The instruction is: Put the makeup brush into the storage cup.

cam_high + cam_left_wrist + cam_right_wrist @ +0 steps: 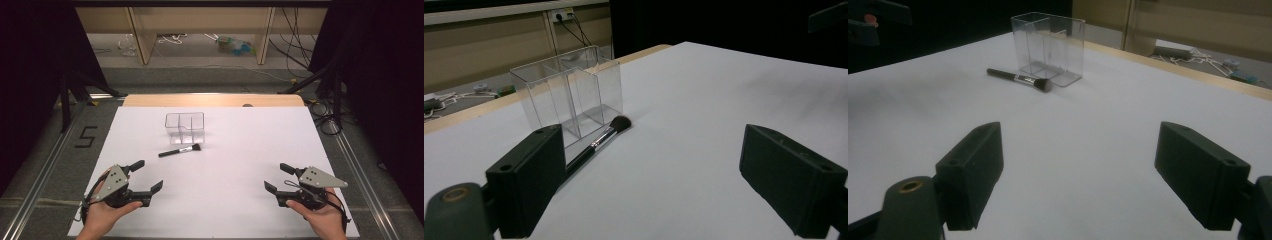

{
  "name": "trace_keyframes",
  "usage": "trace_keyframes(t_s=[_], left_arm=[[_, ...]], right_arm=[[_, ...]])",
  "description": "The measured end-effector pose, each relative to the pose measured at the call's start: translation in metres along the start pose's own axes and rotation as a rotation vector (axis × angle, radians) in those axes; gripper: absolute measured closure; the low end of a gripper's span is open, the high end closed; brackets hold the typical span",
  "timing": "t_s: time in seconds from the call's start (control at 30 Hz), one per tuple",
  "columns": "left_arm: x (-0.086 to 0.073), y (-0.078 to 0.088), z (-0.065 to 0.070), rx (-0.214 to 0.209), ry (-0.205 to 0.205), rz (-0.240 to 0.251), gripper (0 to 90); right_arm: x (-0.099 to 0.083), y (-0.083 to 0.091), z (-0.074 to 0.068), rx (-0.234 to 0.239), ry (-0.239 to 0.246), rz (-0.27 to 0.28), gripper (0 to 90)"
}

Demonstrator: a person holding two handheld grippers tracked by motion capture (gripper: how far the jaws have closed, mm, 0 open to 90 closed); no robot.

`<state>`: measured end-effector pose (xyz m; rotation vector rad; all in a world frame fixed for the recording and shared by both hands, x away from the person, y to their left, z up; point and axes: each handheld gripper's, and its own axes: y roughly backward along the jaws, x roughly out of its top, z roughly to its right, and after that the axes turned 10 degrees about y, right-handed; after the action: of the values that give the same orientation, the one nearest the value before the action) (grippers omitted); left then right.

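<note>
Black makeup brush [180, 150] lies flat beside upright clear organizer [185, 127]

Left gripper [148, 175]: my jaws spread wide, nothing between them, held low at the near left.
Right gripper [276, 177]: my jaws wide apart too, empty, near right.
Hands: each cups its gripper from below, jaws angled inward.

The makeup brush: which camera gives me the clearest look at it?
The right gripper view: the brush lies whole and unblocked beside the clear box, bristles nearest the box. In the left gripper view the brush is closer, but a jaw hides its handle end. The high view shows the brush whole but small.
</note>
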<state>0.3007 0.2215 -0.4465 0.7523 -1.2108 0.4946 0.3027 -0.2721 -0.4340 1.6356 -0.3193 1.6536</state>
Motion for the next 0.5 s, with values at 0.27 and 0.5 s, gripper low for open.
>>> trace_keyframes(t_s=[0.27, 0.5], left_arm=[[0.002, 0.000, 0.000, 0.014, -0.024, -0.009, 12.2], [0.011, -0.011, -0.002, 0.011, -0.073, -0.081, 15.2]], right_arm=[[0.001, 0.001, -0.002, 0.009, -0.001, -0.020, 20.4], [0.001, 0.001, -0.001, -0.006, 0.009, -0.028, 20.5]])
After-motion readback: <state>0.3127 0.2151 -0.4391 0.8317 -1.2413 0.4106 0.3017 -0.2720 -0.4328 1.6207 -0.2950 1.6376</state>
